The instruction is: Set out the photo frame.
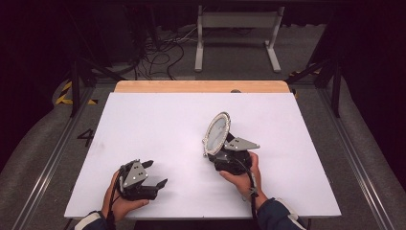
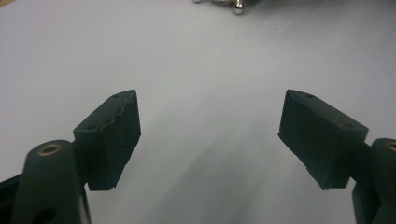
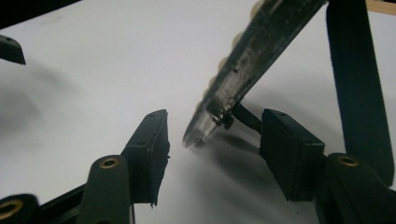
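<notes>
- An oval mirror (image 1: 218, 132) with a beaded rim stands tilted on the white table top (image 1: 158, 124), propped on its black back stand (image 3: 357, 79).
- It rises just ahead of the right gripper (image 1: 225, 149), its glass turned away from that gripper and toward the left side of the table.
- In the right gripper view the mirror's lower edge (image 3: 205, 128) hangs between the two black jaws, nearer the right-hand one, with a gap of bare table showing on either side.
- The jaws of the right gripper stand apart; neither pad presses on the rim, so the mirror rests on its own stand.
- The right hand (image 1: 244, 177) holds that gripper from behind, low over the table, with its cable trailing back along the sleeve.
- The left gripper (image 1: 155, 173) lies well apart from the mirror, off toward the near left part of the table, held in the left hand (image 1: 119, 201).
- Its jaws are spread wide with only bare table between them.
- In the left gripper view the small silver beads of the mirror's rim (image 2: 239, 8) show far ahead at the top edge.
- Beyond the white top a wooden strip (image 1: 201, 86) runs along the far edge of the table.
</notes>
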`<state>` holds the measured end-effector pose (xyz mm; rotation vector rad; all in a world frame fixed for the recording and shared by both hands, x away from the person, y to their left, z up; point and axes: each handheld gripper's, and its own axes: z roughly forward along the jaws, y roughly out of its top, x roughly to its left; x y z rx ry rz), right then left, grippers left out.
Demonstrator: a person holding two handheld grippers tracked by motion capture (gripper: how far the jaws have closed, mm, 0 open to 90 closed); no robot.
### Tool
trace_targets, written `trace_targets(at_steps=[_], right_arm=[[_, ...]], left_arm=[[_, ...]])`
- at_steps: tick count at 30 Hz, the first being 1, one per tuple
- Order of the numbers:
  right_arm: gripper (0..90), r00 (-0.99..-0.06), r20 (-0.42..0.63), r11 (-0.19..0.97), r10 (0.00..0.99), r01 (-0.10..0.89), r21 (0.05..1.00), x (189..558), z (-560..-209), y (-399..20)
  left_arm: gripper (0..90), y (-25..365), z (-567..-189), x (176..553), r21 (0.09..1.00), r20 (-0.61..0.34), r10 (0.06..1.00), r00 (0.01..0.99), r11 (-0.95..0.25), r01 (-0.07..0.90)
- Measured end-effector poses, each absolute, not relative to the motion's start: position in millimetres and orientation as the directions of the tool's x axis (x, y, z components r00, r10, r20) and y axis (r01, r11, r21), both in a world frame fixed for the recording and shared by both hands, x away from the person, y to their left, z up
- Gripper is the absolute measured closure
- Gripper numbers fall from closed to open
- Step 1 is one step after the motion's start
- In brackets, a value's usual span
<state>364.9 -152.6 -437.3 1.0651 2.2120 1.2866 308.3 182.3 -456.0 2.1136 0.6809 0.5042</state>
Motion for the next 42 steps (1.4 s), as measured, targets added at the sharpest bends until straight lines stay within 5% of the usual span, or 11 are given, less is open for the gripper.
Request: trace_targets(at_steps=[7, 19, 42], right_arm=[[39.8, -0.628, 0.088, 0.268, 0.773, 0.449, 0.852, 373.1, -443.5, -139.4], [57.1, -0.571, 0.183, 0.147, 0.800, 0.484, 0.863, 378.8, -445.8, -142.1], [68.7, -0.633, 0.149, 0.240, 0.760, 0.487, 0.840, 371.5, -439.8, -166.3]], left_arm=[[19.1, 179.1, -460.1, 307.5, 0.795, 0.122, 0.625, 0.771, -0.527, 0.301], [19.6, 178.7, -460.2, 307.6, 0.795, 0.125, 0.625, 0.770, -0.528, 0.299], [18.9, 173.7, -460.9, 309.3, 0.774, 0.152, 0.602, 0.784, -0.565, 0.284]])
